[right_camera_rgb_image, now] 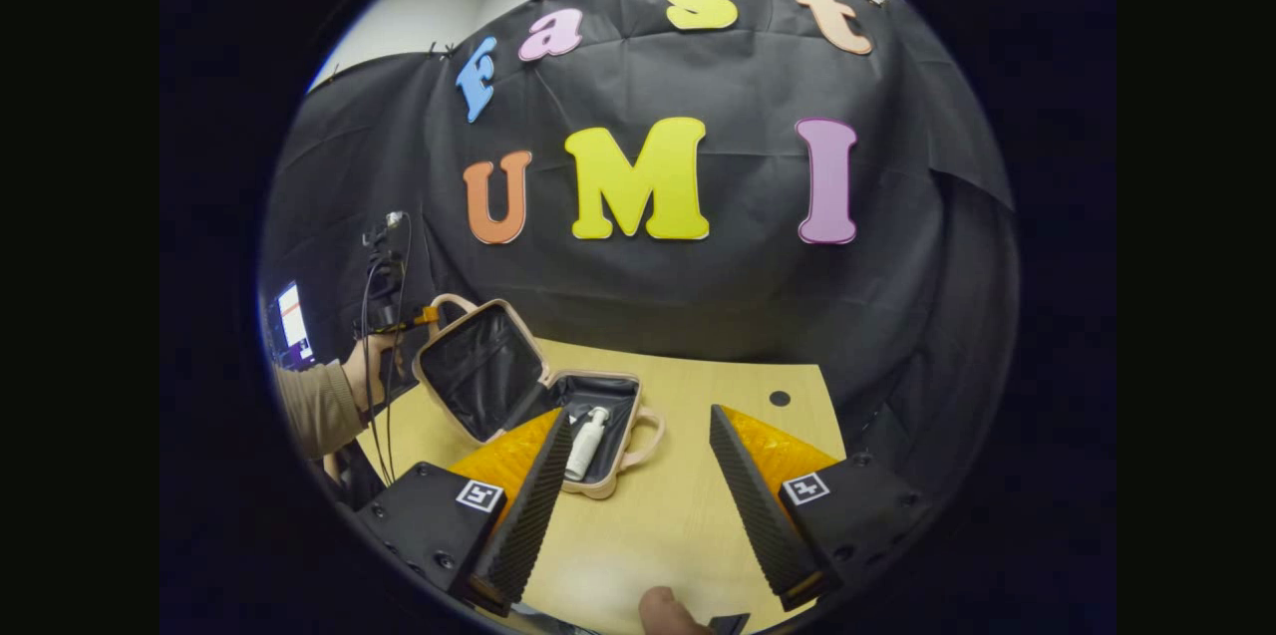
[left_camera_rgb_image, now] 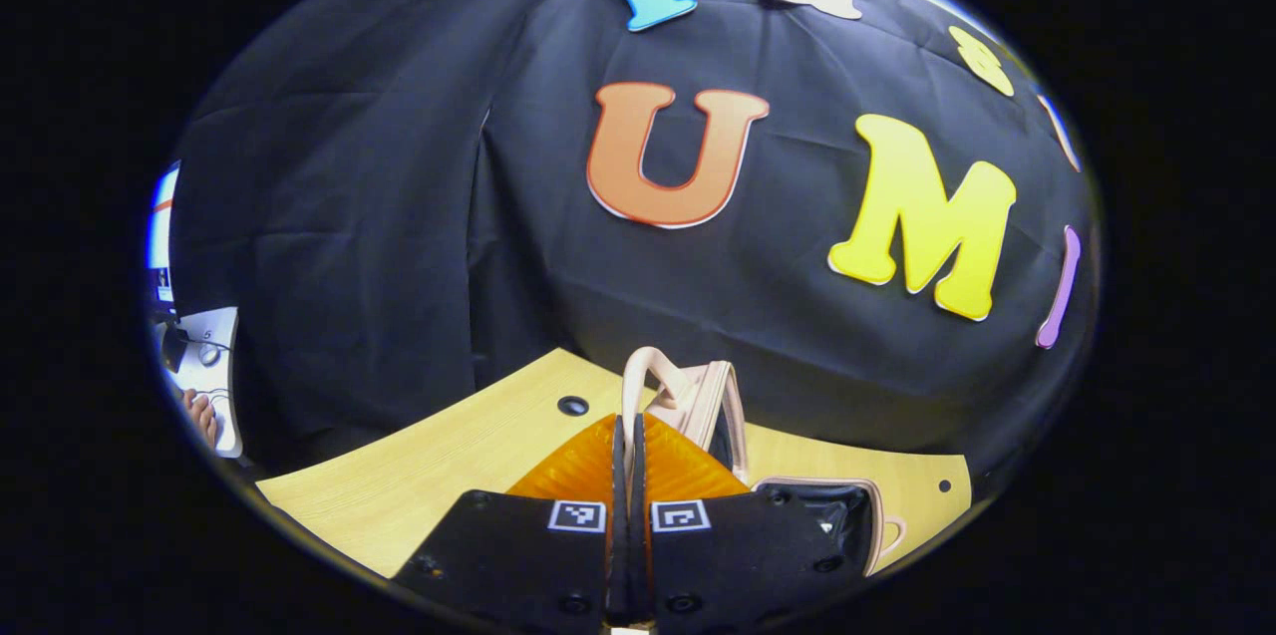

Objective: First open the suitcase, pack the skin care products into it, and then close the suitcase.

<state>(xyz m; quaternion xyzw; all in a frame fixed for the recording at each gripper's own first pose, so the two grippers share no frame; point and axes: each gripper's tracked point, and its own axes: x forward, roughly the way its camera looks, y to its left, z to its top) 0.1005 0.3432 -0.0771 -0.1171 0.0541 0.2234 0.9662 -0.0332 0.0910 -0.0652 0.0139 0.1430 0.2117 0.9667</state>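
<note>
A small pink suitcase [right_camera_rgb_image: 608, 487] lies open on the wooden table [right_camera_rgb_image: 678, 515], its black-lined lid [right_camera_rgb_image: 478, 371] tilted up and to the left. A white skin care bottle [right_camera_rgb_image: 586, 441] lies in the base. My right gripper [right_camera_rgb_image: 642, 414] is open above the table, its left finger just in front of the base and nothing between the fingers. My left gripper [left_camera_rgb_image: 630, 436] is shut on the top edge of the lid [left_camera_rgb_image: 713, 406] beside the pink handle [left_camera_rgb_image: 648, 371]. In the right gripper view the left gripper [right_camera_rgb_image: 424, 318] sits at the lid's top corner, held by a hand.
A sleeve and hand [right_camera_rgb_image: 314, 406] reach in from the left, with cables hanging above. A monitor [right_camera_rgb_image: 292, 316] glows at far left. The table has a round hole [right_camera_rgb_image: 780, 398] near its back right edge. A thumb [right_camera_rgb_image: 663, 610] shows at the bottom.
</note>
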